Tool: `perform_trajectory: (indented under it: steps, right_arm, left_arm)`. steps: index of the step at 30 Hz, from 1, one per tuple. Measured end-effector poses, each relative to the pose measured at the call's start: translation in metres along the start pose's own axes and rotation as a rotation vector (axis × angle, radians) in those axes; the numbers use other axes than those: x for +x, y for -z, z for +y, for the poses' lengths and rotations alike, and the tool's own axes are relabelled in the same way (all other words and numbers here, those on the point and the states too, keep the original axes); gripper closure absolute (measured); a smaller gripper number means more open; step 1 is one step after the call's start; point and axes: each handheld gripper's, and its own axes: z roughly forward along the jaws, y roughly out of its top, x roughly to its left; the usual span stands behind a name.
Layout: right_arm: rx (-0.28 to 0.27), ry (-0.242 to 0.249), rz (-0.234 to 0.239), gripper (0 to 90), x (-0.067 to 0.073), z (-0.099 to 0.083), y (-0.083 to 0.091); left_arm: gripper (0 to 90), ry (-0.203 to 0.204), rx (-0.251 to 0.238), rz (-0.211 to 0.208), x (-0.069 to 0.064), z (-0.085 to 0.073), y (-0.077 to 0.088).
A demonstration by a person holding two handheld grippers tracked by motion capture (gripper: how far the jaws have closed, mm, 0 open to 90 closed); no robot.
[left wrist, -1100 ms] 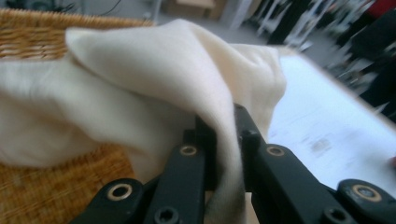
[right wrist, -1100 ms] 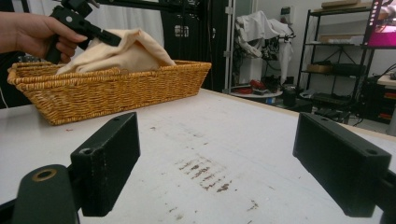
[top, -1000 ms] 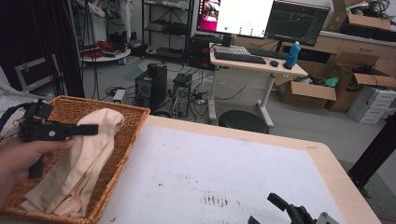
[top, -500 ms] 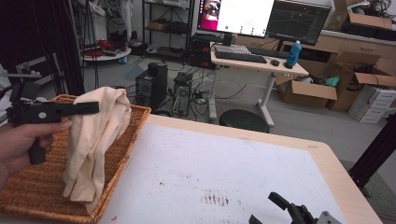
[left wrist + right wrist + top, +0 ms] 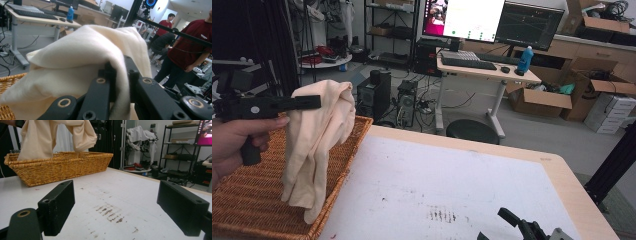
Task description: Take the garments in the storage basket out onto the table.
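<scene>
Your left gripper (image 5: 309,102) is clamped on the cream cloth (image 5: 319,145) w/ both jaws pinching a fold near its top; rest of the cloth hangs down, lower end draped over the wicker basket (image 5: 247,200) at the table's (image 5: 452,185) left edge. Your right gripper (image 5: 115,207) sits low over the white tabletop, near the dark smudge (image 5: 108,213), jaws wide apart, nothing btwn them, well apart from basket.
</scene>
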Motion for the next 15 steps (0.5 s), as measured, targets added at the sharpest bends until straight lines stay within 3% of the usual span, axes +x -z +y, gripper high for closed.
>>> perform_trajectory:
  steps: [15]
  right_arm:
    - [0.0,0.0,0.0,14.5,0.0,0.0,0.0]
  left_arm:
    - [84.7,-0.056,-0.011,-0.032,-0.022,0.023,-0.005]
